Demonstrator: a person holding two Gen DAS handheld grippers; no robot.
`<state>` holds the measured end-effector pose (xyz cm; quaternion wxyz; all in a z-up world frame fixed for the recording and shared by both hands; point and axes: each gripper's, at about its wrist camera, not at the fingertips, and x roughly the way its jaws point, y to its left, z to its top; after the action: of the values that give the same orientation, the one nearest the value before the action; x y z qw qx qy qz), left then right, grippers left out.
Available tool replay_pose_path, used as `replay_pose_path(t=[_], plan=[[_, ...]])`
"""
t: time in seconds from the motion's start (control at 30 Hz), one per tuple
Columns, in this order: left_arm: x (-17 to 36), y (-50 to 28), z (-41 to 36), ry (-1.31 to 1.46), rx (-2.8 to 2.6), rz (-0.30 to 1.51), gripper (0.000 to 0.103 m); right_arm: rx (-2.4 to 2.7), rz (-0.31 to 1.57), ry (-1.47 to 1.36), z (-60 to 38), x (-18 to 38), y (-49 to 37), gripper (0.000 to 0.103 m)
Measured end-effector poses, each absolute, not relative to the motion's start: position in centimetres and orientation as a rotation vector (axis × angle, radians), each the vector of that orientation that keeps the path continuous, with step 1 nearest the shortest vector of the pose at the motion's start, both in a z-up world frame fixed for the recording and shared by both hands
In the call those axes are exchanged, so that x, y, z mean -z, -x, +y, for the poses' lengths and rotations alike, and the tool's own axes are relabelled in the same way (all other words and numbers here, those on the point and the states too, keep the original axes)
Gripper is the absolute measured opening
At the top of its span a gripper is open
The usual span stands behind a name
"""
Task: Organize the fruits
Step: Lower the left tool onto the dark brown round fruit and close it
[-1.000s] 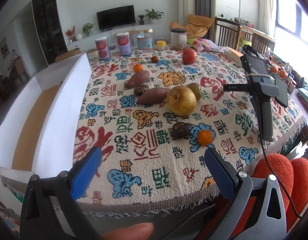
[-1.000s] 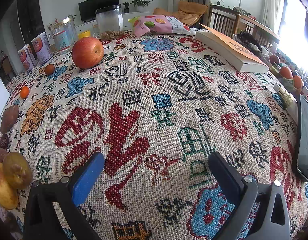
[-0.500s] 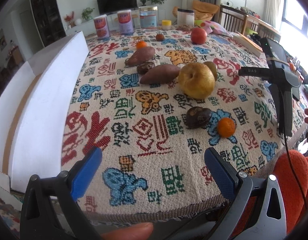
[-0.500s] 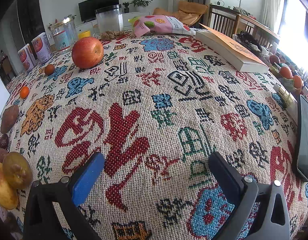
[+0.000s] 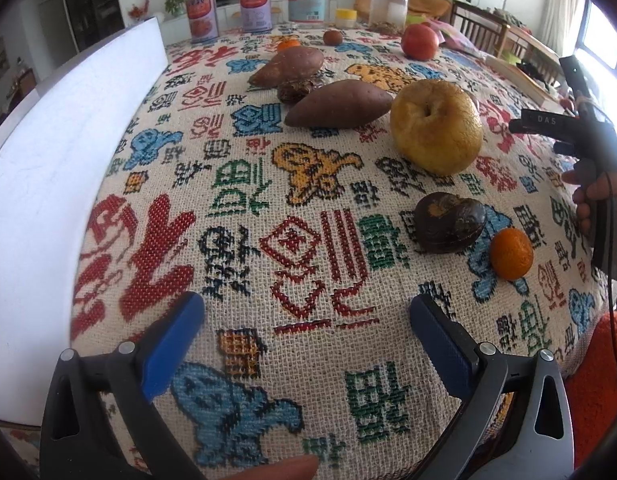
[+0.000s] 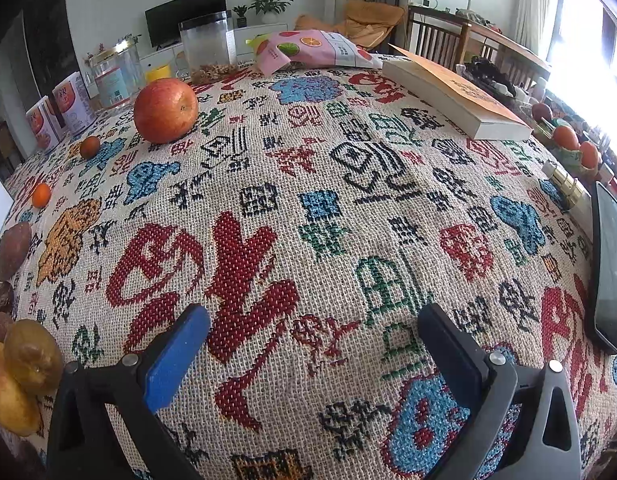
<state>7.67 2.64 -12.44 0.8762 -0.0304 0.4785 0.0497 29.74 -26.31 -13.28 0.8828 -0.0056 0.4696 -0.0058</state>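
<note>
We are in a home living room: television [image 6: 185, 16], potted plant [image 6: 269, 5], wooden chairs [image 6: 436, 42], patterned tablecloth [image 6: 308, 208].

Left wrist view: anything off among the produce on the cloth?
Two things. The dark round fruit by the small orange looks wrinkled and blotched, maybe overripe. Two sweet potatoes lie among the fruit, beside the yellow pear; they are not fruit. Nothing is spilled. Both grippers hang open, holding nothing.
</note>
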Motion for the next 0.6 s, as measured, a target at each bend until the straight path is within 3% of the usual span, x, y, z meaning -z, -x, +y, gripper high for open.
replay_pose_path(t=[0.3,0.5,0.57,0.6], plan=[[11.3,-8.6,2.7,0.12,0.049,1.007,0.101,-0.117,0.886,-0.356,-29.8,7.4,-21.0,0.103],[9.4,-10.3,0.5,0.057,0.202,0.94,0.101,-0.162,0.683,-0.525,-31.3,6.3,-10.7,0.103],[9.7,-11.3,0.5,0.118,0.226,0.961,0.097,-0.161,0.66,-0.542,-31.5,6.5,-9.4,0.103],[9.9,-11.8,0.4,0.142,0.236,0.969,0.087,-0.161,0.643,-0.554,-31.6,6.2,-9.2,0.103]])
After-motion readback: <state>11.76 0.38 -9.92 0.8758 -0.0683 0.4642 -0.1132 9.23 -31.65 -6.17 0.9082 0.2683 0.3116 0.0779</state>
